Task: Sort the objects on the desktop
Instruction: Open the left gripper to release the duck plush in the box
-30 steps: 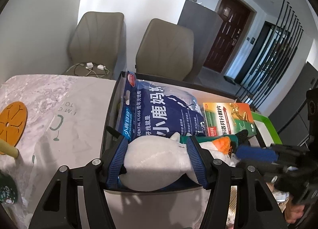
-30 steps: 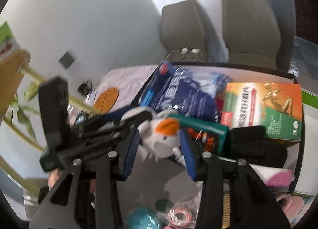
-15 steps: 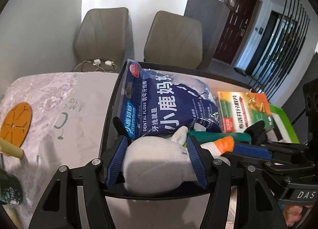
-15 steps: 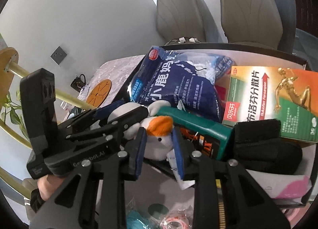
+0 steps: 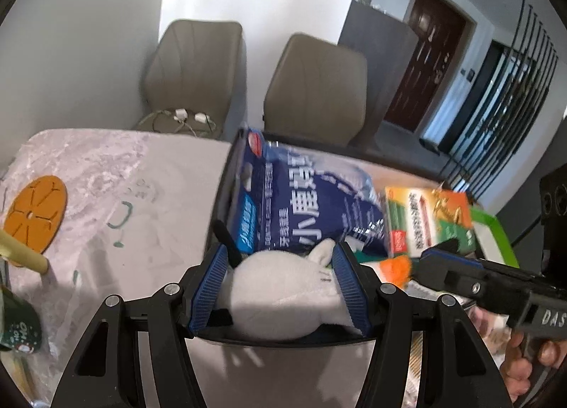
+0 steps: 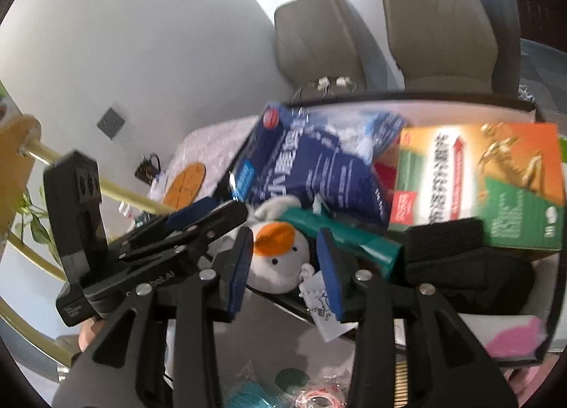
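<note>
I am holding a plush toy (image 5: pixel 283 287) over the near rim of the black tray (image 5: pixel 219 202), my left gripper (image 5: pixel 280 287) clenched on its grey-white body so it cannot drop among the clutter. My right gripper (image 6: pixel 285 262) is framing the orange-capped head (image 6: pixel 280 255); its fingers (image 6: pixel 327 273) are opening, the head lying between them, the pad at 9 o'clock near it and the other clear. The toy is sitting at the tray's 6 o'clock edge, crowding a blue bag (image 5: pixel 304 202) at 12 o'clock and a teal box (image 6: pixel 340 234) at 2 o'clock. Judging by the two-handed hold, I am settling the toy into the tray. An orange coaster (image 5: pixel 35 213) is lying on the desk (image 5: pixel 141 177) at 9 o'clock.
</note>
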The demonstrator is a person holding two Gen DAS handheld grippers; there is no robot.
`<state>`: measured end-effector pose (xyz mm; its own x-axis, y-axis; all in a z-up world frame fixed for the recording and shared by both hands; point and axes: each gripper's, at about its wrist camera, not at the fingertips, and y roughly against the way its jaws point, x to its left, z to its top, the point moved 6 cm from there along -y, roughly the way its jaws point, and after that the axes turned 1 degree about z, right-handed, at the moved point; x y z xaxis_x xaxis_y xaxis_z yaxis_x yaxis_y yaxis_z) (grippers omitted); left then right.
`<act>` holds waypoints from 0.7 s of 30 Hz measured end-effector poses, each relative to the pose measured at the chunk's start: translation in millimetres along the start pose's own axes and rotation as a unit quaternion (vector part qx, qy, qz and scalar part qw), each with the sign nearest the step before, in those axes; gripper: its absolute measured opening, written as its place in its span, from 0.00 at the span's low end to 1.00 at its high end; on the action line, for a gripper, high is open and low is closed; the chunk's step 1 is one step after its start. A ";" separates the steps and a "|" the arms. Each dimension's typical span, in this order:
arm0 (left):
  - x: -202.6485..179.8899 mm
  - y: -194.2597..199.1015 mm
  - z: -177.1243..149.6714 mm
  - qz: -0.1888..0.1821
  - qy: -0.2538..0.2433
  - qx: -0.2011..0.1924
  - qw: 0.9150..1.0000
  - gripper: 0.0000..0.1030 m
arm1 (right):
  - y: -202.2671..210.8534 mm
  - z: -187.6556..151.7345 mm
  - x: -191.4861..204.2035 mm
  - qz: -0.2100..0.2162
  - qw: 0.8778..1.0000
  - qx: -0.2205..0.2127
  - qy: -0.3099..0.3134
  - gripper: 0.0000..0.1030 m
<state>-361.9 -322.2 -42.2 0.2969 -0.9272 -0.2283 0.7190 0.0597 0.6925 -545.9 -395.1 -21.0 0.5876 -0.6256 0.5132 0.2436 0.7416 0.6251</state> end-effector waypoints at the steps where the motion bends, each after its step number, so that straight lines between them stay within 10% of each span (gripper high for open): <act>1: -0.1 3.4 1.2 -0.002 0.002 -0.005 1.000 0.60 | 5.8 1.6 0.5 0.000 1.000 -0.010 -0.002 0.37; 21: -20.4 76.9 -2.2 -0.012 -0.009 -0.070 0.997 0.60 | 85.5 7.9 13.5 -0.014 0.996 -0.082 -0.015 0.48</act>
<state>-311.2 -297.9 14.2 0.2682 -0.9352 -0.2312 0.8070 0.0870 0.5841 -523.3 -342.1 44.0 0.5555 -0.6517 0.5164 0.3837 0.7519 0.5362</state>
